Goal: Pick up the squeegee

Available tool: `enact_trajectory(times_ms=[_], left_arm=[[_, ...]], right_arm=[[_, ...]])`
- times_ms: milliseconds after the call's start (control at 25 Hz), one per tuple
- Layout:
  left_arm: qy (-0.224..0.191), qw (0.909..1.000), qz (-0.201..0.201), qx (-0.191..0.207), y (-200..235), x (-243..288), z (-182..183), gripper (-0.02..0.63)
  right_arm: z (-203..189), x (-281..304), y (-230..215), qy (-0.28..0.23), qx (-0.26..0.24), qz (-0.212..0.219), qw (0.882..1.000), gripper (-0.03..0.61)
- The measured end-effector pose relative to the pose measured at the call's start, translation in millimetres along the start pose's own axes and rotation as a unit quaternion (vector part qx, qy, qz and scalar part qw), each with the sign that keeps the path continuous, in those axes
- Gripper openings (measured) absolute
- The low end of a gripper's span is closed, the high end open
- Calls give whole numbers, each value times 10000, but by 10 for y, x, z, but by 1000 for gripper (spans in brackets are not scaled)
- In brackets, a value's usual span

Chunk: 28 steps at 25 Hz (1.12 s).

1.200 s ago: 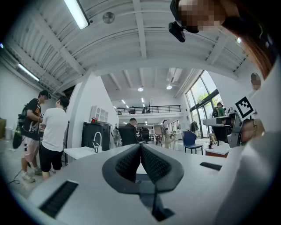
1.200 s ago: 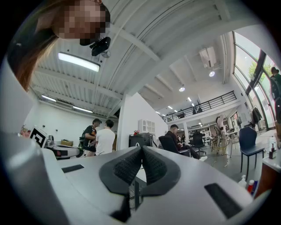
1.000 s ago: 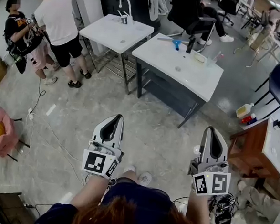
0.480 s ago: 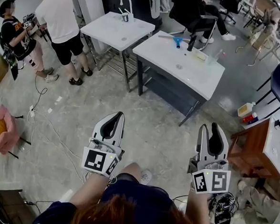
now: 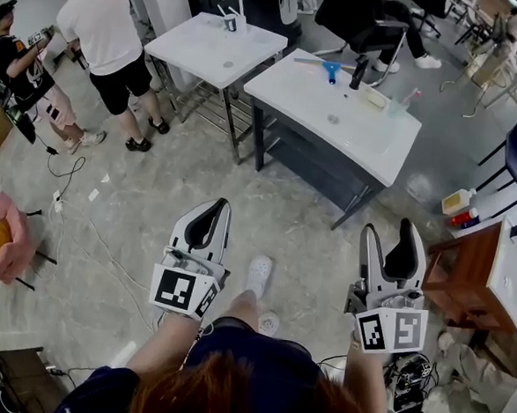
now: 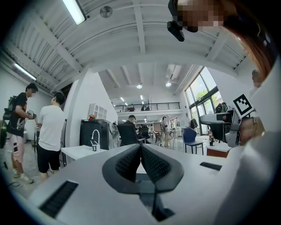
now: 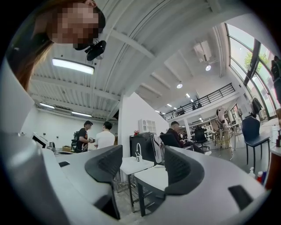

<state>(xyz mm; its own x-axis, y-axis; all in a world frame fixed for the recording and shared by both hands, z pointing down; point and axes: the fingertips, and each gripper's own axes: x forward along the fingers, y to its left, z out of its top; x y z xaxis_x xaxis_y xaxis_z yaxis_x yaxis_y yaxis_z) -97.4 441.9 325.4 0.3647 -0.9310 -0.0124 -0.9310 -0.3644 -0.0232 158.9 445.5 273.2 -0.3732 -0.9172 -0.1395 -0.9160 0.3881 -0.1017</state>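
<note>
Your right hand-held gripper has just been opening and now stands spread and empty. The left hand-held gripper is pressed together. The squeegee lies well ahead on the bench, its blade crosswise to you, probably slightly nearer your right.

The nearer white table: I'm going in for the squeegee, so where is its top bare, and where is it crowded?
Bare: the whole near half of the table top, around the drain. Crowded: the far edge, where the squeegee, black faucet, yellowish block and a clear container line up.
</note>
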Motion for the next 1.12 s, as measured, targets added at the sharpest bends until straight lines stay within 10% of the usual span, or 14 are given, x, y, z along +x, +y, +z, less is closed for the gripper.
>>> enact_trajectory(times_ms=[1120], left_arm=[[-185,9992,-337,-75,1715,2931,-3,20]], right_arm=[[-364,3124,-560,152,22,-54,9999,322]])
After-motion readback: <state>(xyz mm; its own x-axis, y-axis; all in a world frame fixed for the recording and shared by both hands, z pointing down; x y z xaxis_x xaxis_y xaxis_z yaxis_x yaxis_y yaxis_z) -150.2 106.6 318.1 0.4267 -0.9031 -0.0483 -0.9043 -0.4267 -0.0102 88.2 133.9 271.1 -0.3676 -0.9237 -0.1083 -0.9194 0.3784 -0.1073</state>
